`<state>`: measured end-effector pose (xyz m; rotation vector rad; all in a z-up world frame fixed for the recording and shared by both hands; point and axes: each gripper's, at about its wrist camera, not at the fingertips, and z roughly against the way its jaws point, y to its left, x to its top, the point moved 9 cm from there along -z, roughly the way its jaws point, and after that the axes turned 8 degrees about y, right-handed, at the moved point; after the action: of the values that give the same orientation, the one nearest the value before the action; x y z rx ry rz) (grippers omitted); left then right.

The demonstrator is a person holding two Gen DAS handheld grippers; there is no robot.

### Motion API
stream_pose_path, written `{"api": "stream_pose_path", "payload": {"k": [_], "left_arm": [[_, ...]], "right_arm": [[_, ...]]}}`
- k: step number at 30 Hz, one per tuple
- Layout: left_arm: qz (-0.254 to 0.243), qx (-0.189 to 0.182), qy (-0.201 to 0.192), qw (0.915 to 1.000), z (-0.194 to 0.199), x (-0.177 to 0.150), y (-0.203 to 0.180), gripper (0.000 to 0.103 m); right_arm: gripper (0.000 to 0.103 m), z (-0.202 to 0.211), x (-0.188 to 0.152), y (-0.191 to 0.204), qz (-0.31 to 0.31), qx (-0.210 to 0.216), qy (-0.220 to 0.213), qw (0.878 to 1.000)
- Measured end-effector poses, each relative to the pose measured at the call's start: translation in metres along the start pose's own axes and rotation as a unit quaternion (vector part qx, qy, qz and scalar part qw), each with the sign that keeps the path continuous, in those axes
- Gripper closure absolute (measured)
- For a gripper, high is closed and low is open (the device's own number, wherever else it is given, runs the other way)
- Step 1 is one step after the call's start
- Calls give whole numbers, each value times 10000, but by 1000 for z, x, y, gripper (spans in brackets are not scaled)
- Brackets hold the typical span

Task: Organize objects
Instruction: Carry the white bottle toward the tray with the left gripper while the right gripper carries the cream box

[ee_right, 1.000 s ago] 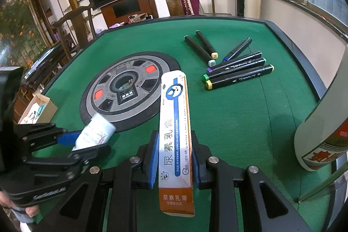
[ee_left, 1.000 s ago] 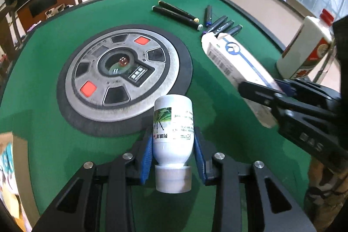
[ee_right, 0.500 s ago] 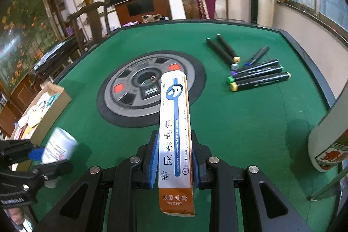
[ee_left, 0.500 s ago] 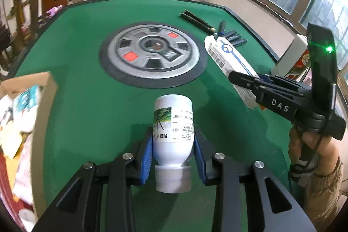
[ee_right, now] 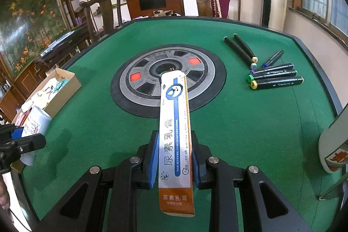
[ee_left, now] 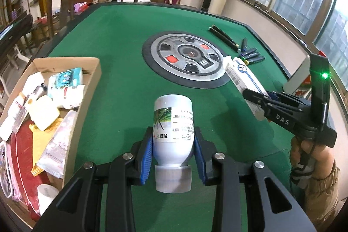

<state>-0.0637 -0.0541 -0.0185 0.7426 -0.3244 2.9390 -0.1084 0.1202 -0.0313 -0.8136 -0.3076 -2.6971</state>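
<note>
Two clamped loads: white bottle [ee_left: 173, 123], ointment box [ee_right: 175, 134].

Green table [ee_right: 239, 134]: markers [ee_right: 274, 75], cardboard box [ee_right: 65, 88], bottle [ee_right: 335, 145].

Your left gripper [ee_left: 173, 145] points steeply down, its blue pads [ee_left: 146, 158] clamped on a white bottle [ee_left: 173, 129] held cap toward you. Your right gripper [ee_right: 175, 158] tilts down too, jaws pinched on a long carton [ee_right: 175, 134]. Your right hand [ee_left: 308, 158] wraps its handle.
</note>
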Motion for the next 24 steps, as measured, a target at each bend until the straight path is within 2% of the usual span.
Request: {"api": "stream_pose_path", "payload": {"k": [6, 16, 24], "left_arm": [[-1, 15, -113, 9999, 10, 0, 0, 70], [-86, 170, -209, 9996, 20, -7, 3, 70], [34, 181, -344, 9992, 36, -10, 15, 70]], "right_arm": [[76, 1, 0, 7, -79, 113, -10, 9999], [76, 2, -1, 42, -40, 361, -72, 9993], [76, 2, -5, 71, -40, 623, -106, 9980]]}}
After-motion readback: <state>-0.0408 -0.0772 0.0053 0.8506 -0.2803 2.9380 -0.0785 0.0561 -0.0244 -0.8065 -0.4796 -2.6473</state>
